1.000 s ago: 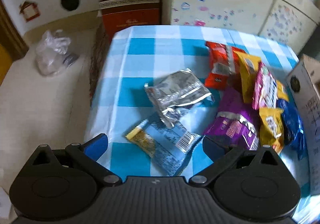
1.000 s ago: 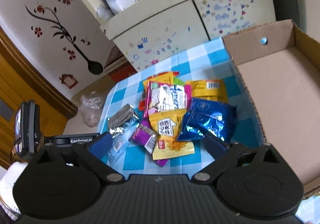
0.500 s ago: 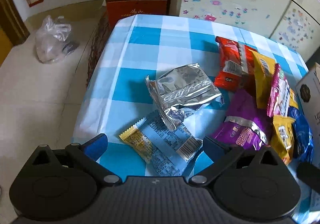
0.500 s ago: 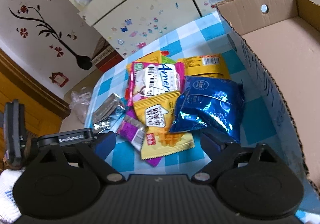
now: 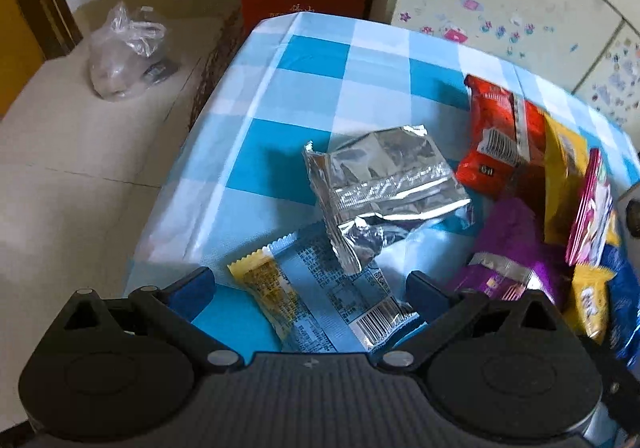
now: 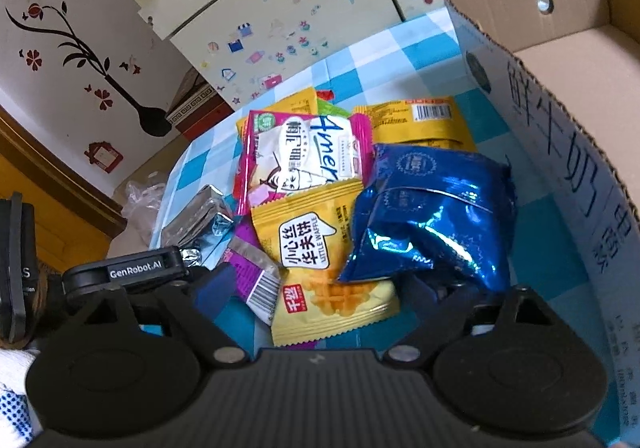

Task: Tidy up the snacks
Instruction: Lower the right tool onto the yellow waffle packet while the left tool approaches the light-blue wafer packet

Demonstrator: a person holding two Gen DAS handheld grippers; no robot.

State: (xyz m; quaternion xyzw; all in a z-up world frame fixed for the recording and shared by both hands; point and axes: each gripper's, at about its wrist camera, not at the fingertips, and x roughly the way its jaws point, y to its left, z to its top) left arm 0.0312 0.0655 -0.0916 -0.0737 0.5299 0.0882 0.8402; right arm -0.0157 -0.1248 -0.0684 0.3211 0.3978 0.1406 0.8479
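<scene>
Snack packets lie on a blue-checked tablecloth (image 5: 312, 59). My left gripper (image 5: 310, 292) hangs open low over a light blue packet with a yellow end (image 5: 320, 300), which lies between its fingers untouched. A silver foil packet (image 5: 384, 187) lies just beyond it. My right gripper (image 6: 320, 294) is closing, its jaws either side of a yellow waffle packet (image 6: 324, 260) with the pads not pressing on it. A blue foil bag (image 6: 432, 211) lies against the right finger, and a purple packet (image 6: 256, 272) against the left one.
An open cardboard box (image 6: 580, 59) stands at the table's right edge. Pink (image 6: 304, 155), orange-yellow (image 6: 416, 123) and red (image 5: 496, 143) packets are piled behind. The table's left edge drops to the floor, where a plastic bag (image 5: 124, 51) lies.
Both grippers have sunk closer to the packets. The right gripper's jaws have narrowed around the yellow waffle packet. The left view has rolled slightly.
</scene>
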